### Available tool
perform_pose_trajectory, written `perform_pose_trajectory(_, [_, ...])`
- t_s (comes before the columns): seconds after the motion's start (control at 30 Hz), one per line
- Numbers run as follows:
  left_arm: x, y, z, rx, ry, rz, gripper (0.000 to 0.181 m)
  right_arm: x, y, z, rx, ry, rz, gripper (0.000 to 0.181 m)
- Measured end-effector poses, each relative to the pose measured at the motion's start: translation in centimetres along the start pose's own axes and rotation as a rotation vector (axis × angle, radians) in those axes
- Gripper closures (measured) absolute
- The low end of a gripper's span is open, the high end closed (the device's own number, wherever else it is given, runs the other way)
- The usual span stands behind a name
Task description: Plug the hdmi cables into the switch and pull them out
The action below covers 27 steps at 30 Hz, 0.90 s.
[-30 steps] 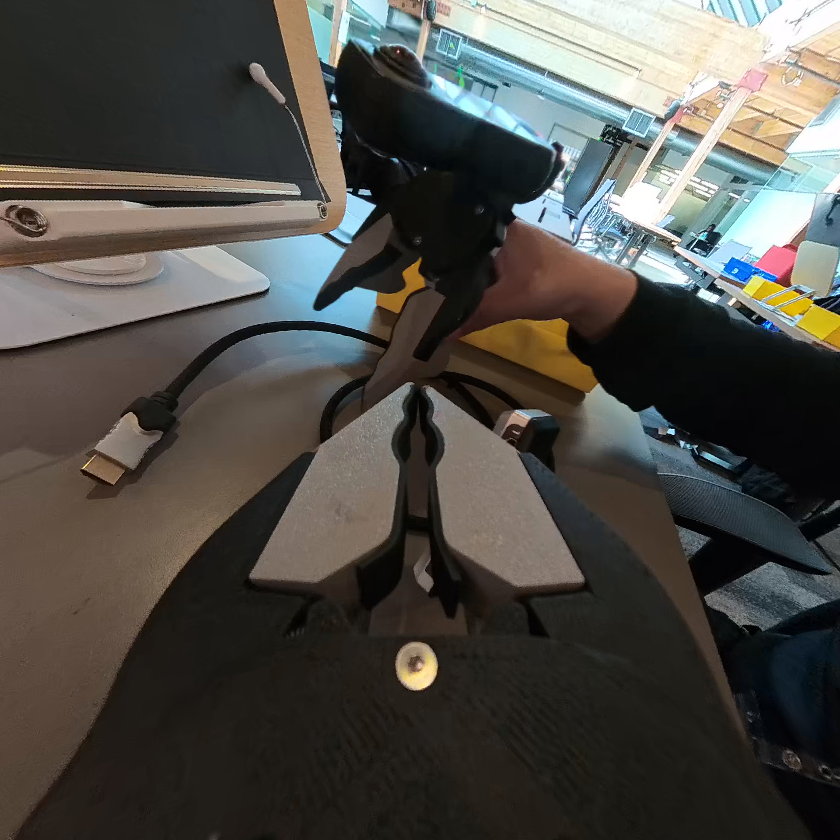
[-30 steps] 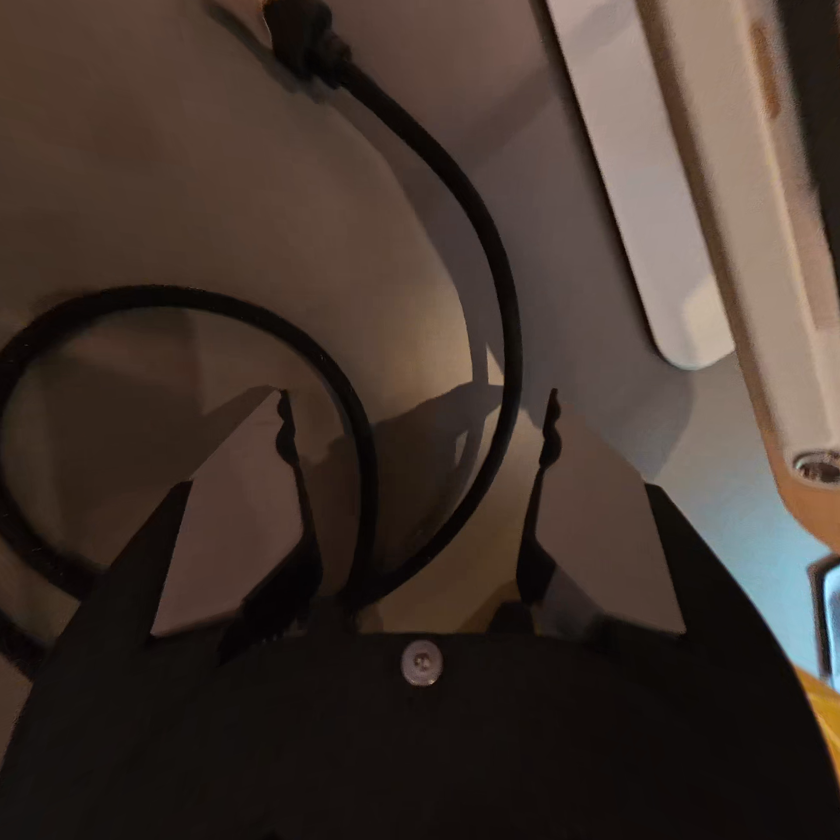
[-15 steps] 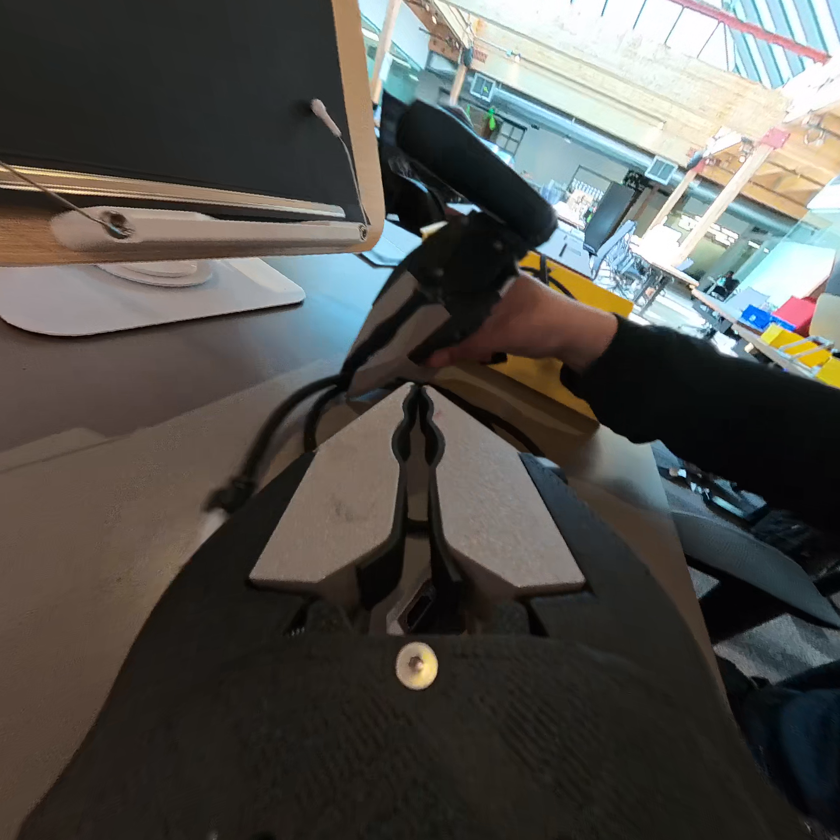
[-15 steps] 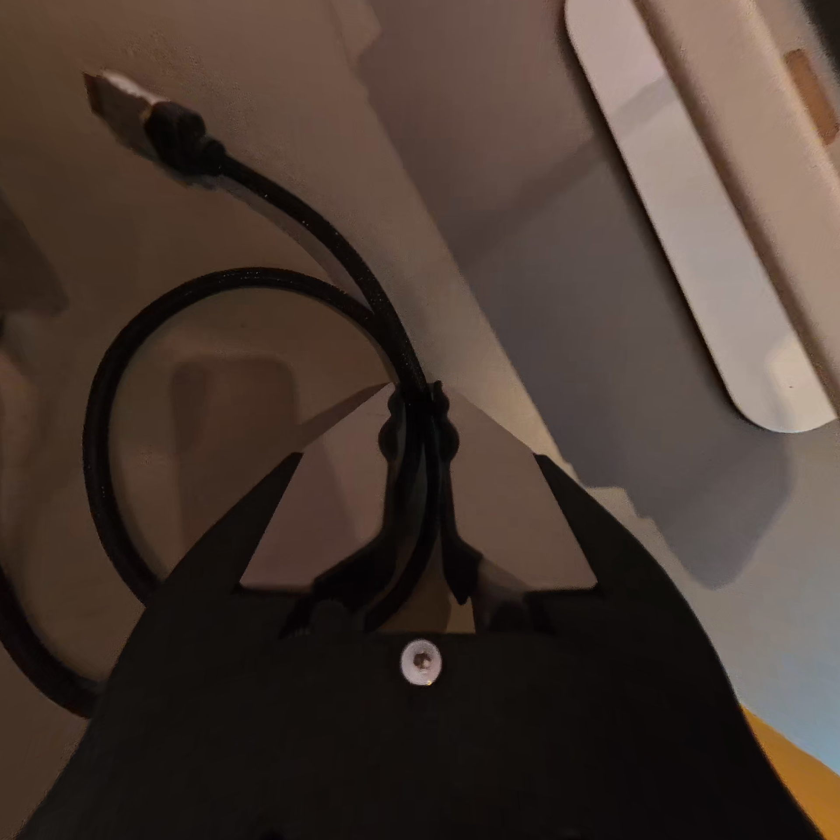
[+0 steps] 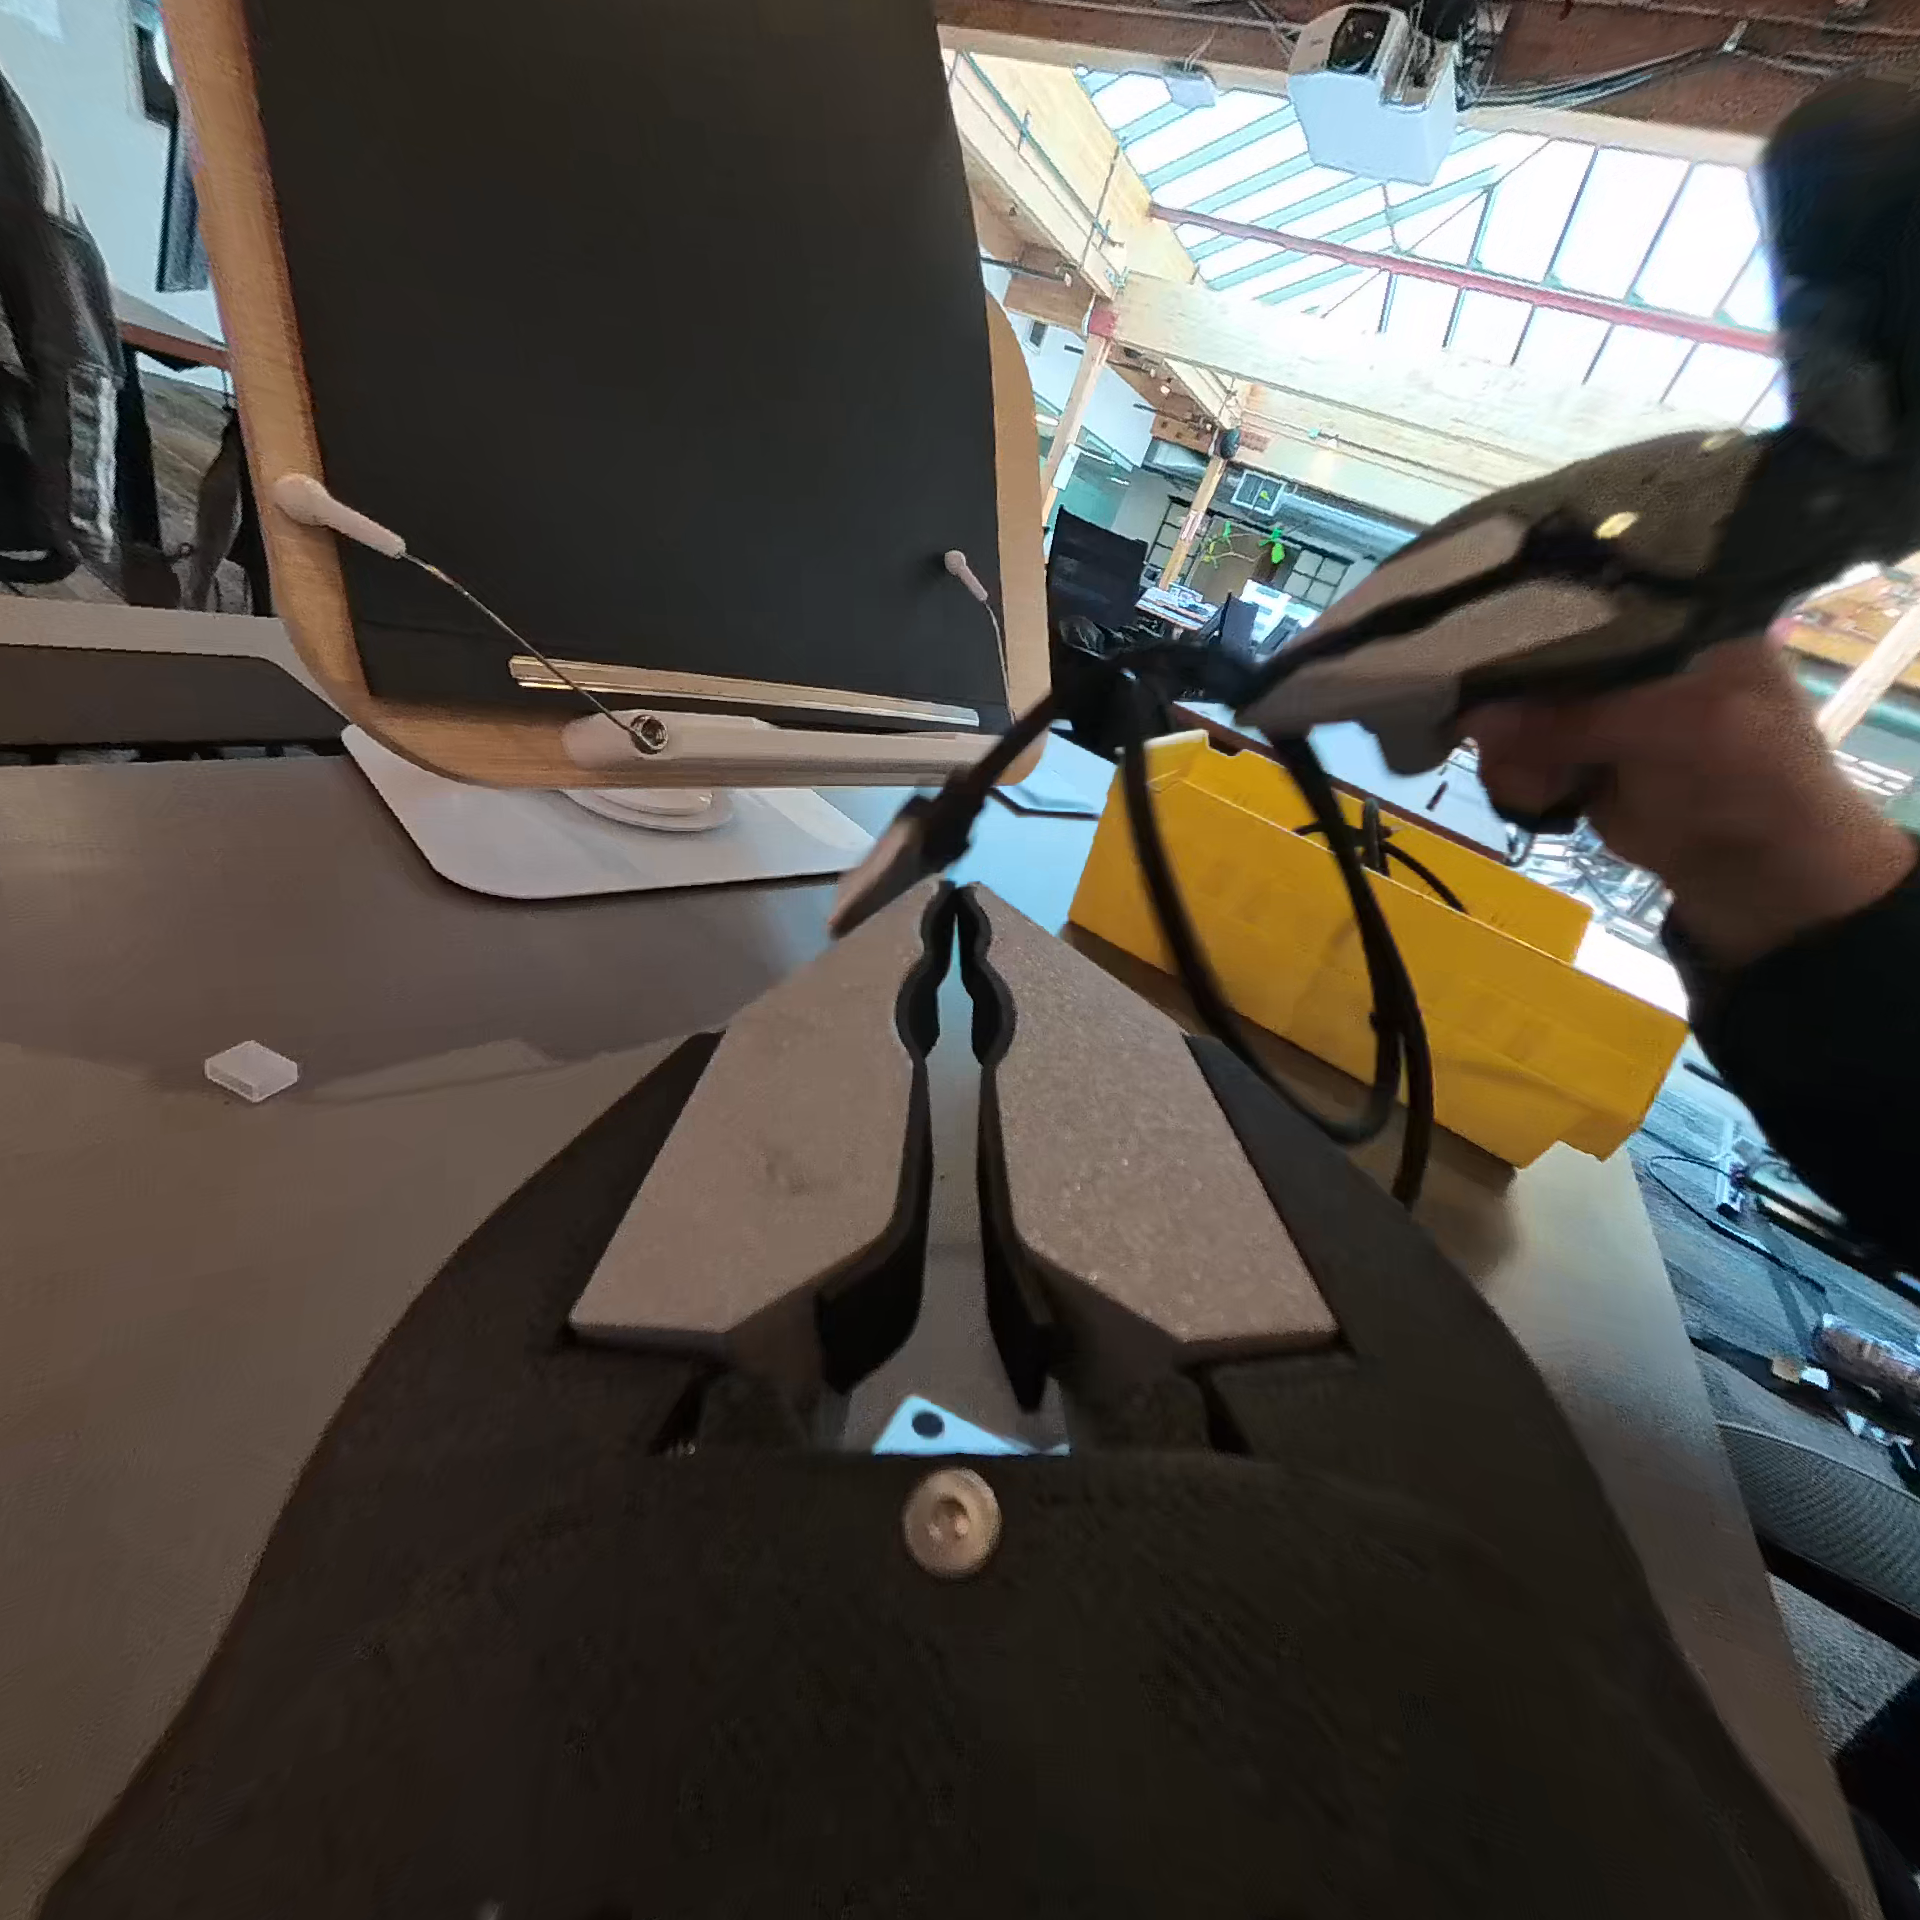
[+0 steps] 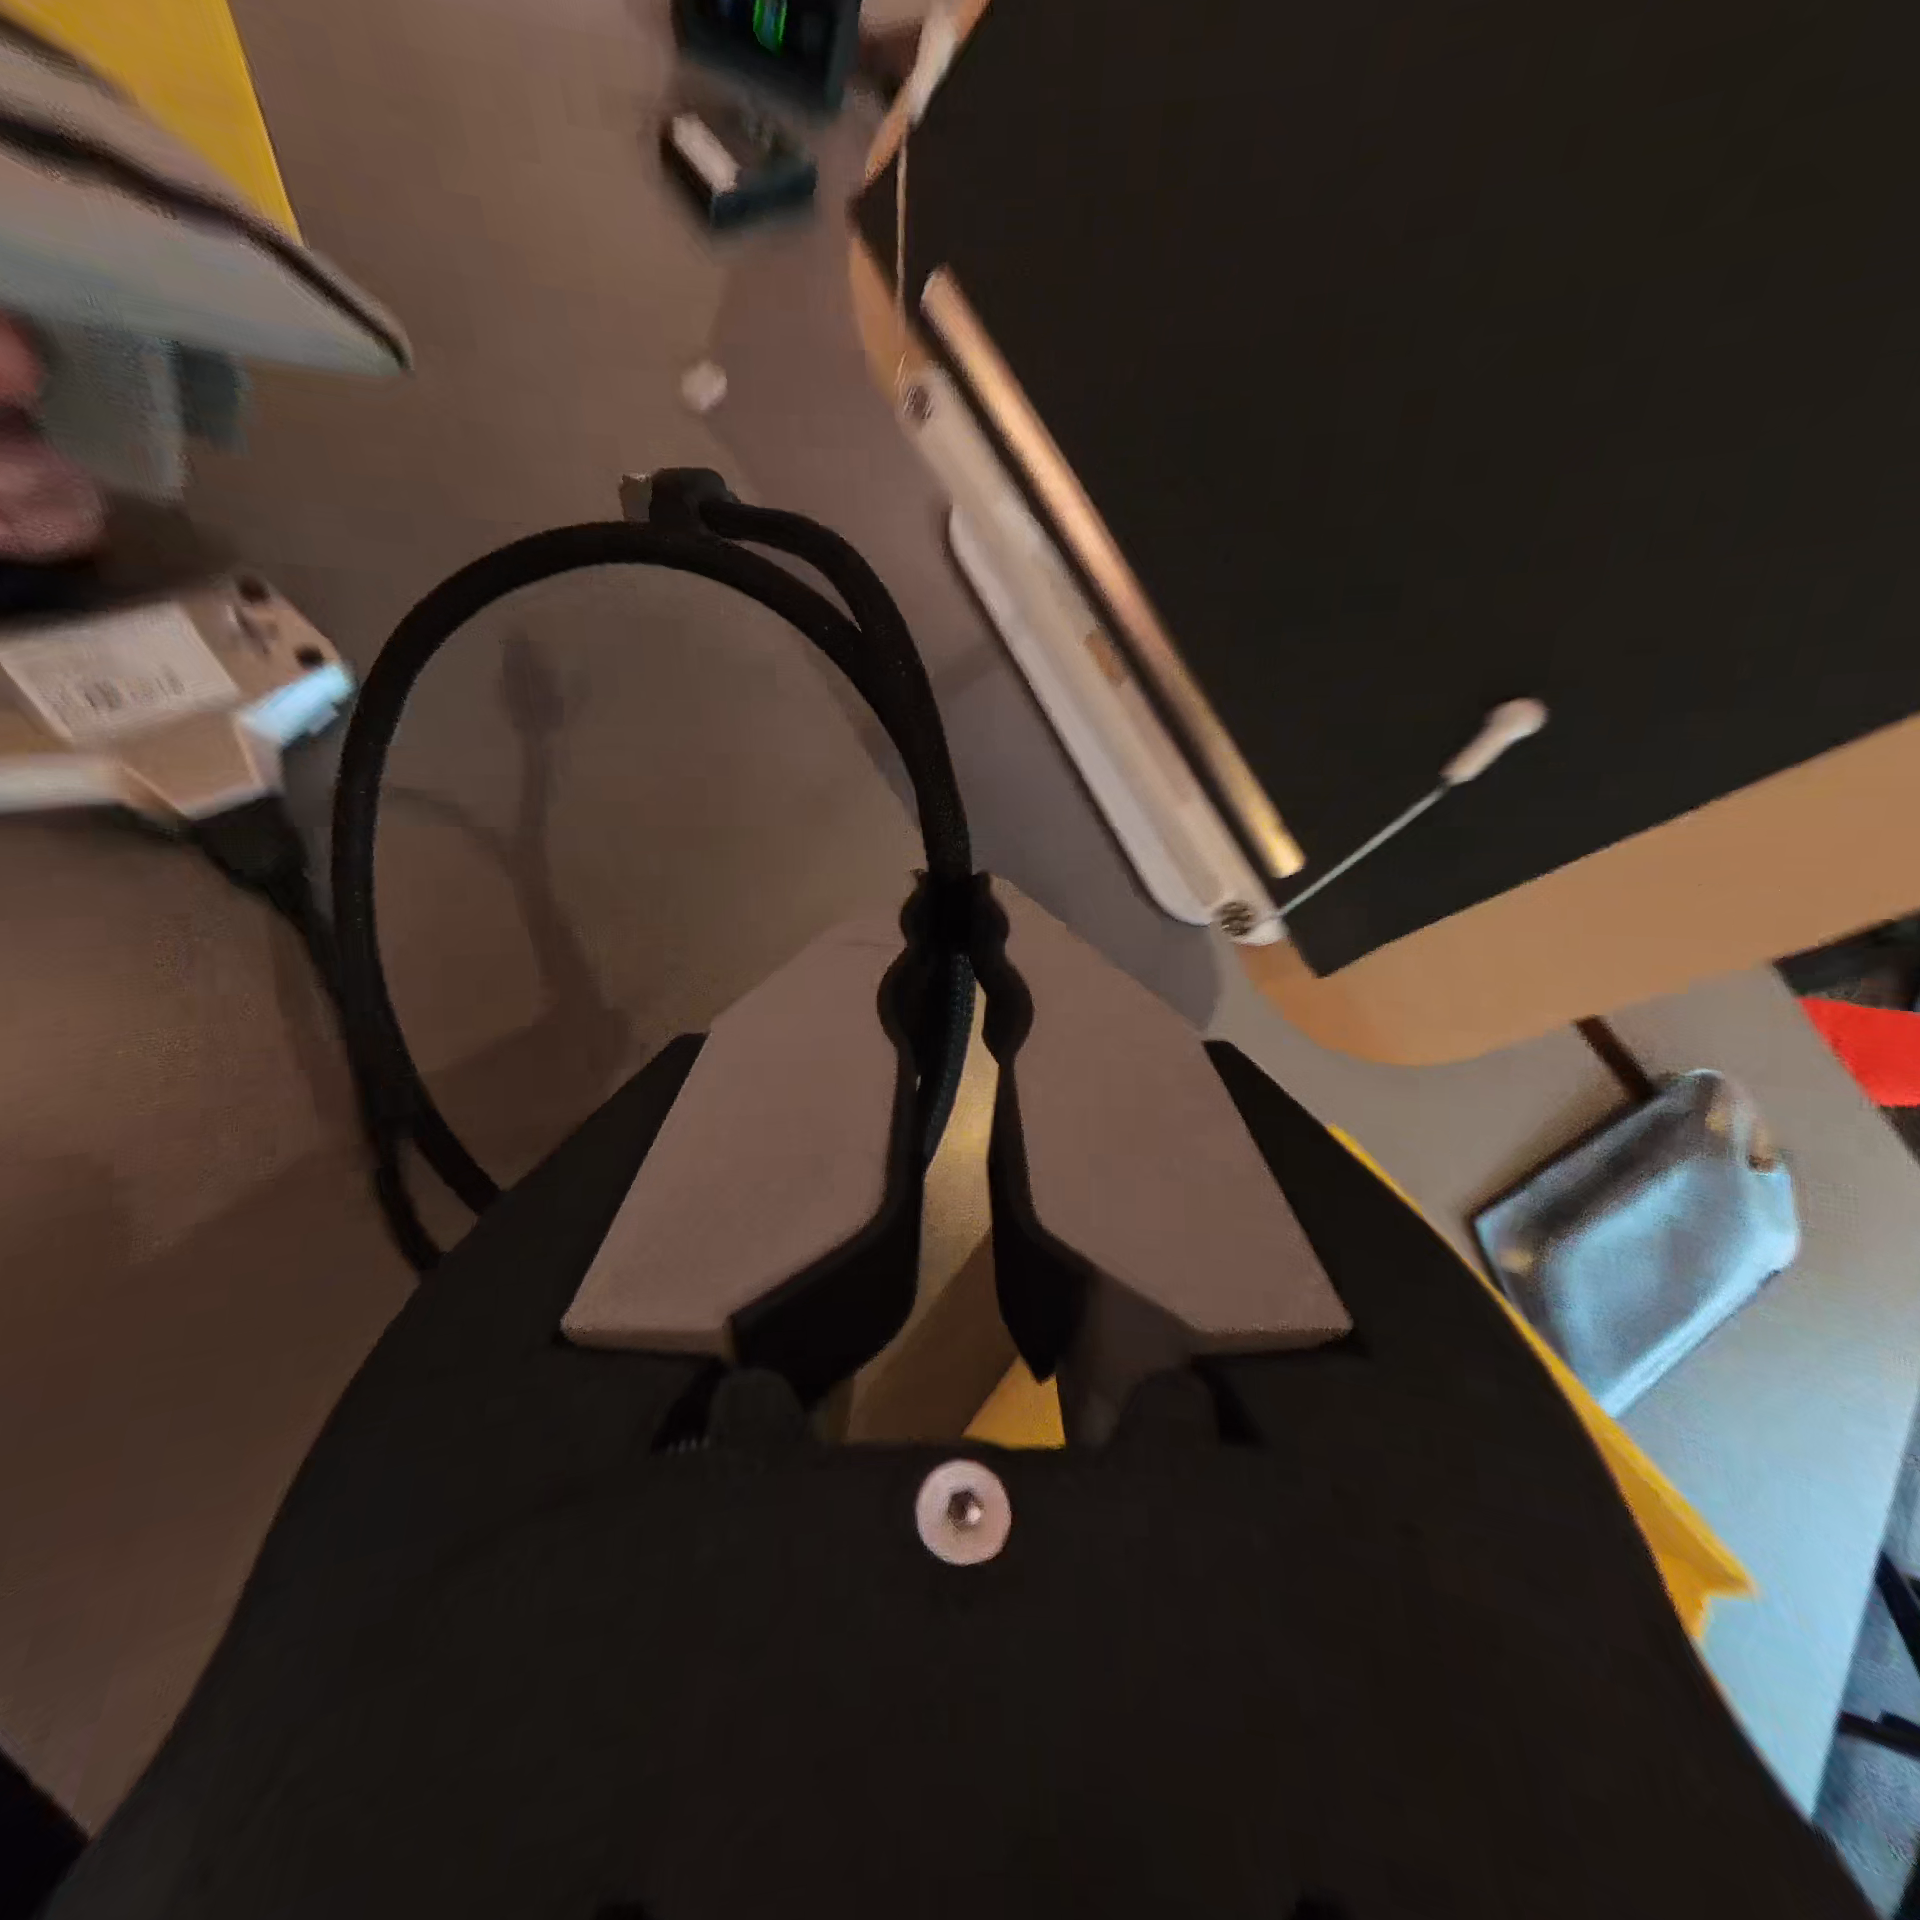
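My right gripper (image 6: pixel 951 904) is shut on a black braided HDMI cable (image 6: pixel 364 831) and holds it in the air. The cable hangs in a loop with its plug (image 6: pixel 660 494) at the far end. In the left wrist view the right gripper (image 5: pixel 1262 696) reaches in from the right, and the plug (image 5: pixel 899 862) hangs just beyond my left gripper (image 5: pixel 956 899). The left gripper's jaws are closed; a silver piece of the switch (image 5: pixel 935 1429) shows between the finger bases. The right wrist view shows the silver switch (image 6: pixel 135 696) at the left, blurred.
A dark screen on a wooden stand (image 5: pixel 281 395) with a white base (image 5: pixel 582 842) stands at the back of the grey table (image 5: pixel 208 1299). A yellow bin (image 5: pixel 1455 1018) sits to the right. A small clear block (image 5: pixel 249 1070) lies on the left. A silvery bag (image 6: pixel 1642 1216) lies by the stand. Tip to tip, the grippers are about 15 centimeters apart.
My right gripper closed on the cable and lifted it off the table. My left gripper tilted up, and the cable's plug now hangs just past its tips.
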<state>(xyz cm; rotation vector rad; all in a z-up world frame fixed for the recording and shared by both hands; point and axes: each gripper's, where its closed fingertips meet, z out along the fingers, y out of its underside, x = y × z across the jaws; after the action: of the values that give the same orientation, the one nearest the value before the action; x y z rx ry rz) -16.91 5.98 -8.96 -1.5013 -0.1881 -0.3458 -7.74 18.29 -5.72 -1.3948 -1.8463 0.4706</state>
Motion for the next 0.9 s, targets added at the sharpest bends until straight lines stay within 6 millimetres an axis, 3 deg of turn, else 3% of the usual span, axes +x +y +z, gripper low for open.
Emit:
perform_pose_trajectory(0.13, [-0.8, -0.8, -0.6, 0.049, -0.05, 0.004, 0.181, 2.1, -3.5, -6.1, 0.114, 0.053, 0.024, 0.178])
perform_pose_trajectory(0.23, [-0.4, 0.0, -0.3, 0.018, -0.01, -0.036, 0.181, 4.3, -5.7, -10.3, 0.159, 0.128, 0.007, 0.178])
perform_pose_trajectory(0.37, [-0.2, 0.9, 0.2, -0.035, -0.002, -0.031, 0.181, 7.8, -8.4, -15.1, 0.171, 0.228, -0.015, 0.178])
perform_pose_trajectory(0.57, [-0.7, 0.8, 0.0, -0.022, -0.024, -0.036, 0.181, 12.4, -13.5, -22.4, 0.164, 0.457, -0.118, 0.176])
perform_pose_trajectory(0.7, [-0.6, 1.2, 0.1, -0.042, -0.022, -0.036, 0.181, 18.2, -15.3, -25.0, 0.082, 0.603, -0.113, 0.177])
perform_pose_trajectory(0.8, [-0.9, 1.0, -0.1, -0.029, -0.035, -0.032, 0.181, 22.2, -14.3, -25.7, -0.018, 0.675, -0.1, 0.177])
perform_pose_trajectory(0.9, [-1.2, 0.9, -0.2, -0.019, -0.037, -0.055, 0.181, 24.0, -12.9, -26.3, -0.037, 0.699, -0.081, 0.177])
